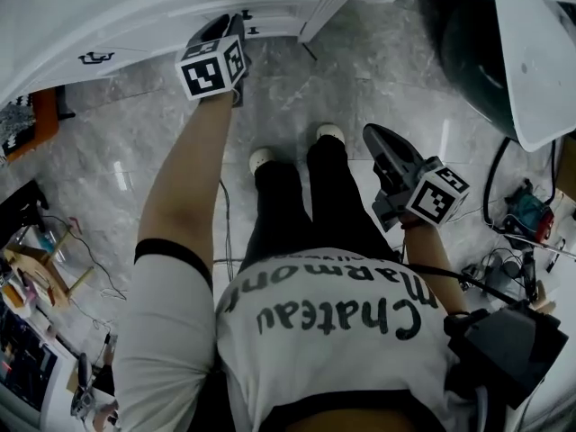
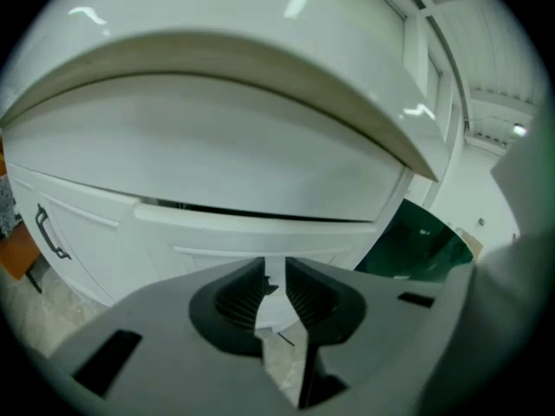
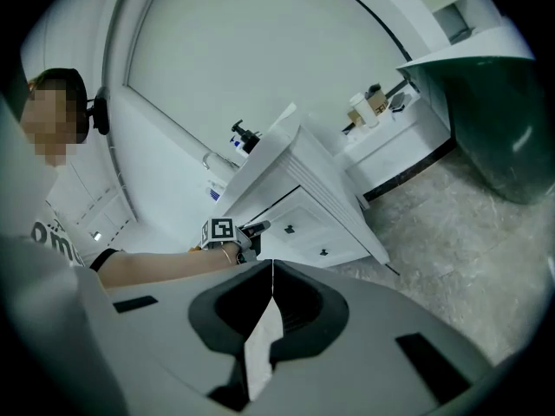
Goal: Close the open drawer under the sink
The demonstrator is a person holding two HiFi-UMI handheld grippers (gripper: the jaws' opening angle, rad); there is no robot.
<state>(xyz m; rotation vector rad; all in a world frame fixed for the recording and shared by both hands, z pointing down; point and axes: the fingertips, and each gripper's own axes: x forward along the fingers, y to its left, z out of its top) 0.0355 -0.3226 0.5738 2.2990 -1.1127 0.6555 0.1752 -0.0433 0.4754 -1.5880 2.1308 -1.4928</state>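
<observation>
The white sink cabinet (image 1: 135, 12) fills the top of the head view. Its drawer front (image 2: 217, 232) sits under the countertop overhang, with a thin dark slit along its top edge. My left gripper (image 1: 238, 25) reaches out to that drawer (image 3: 299, 219). Its jaws (image 2: 275, 271) stand a narrow gap apart with a small dark drawer knob (image 2: 269, 284) between them. The left gripper (image 3: 251, 229) also shows against the drawer in the right gripper view. My right gripper (image 1: 372, 133) hangs beside my right leg, away from the cabinet. It (image 3: 273, 267) is shut with nothing in it.
A dark green tub (image 1: 477, 61) stands to the right of the cabinet. Cables and gear (image 1: 522, 232) lie on the marble floor at the right. More clutter (image 1: 36, 268) and an orange object (image 1: 36, 124) sit at the left. A cabinet door handle (image 2: 50, 232) lies left of the drawer.
</observation>
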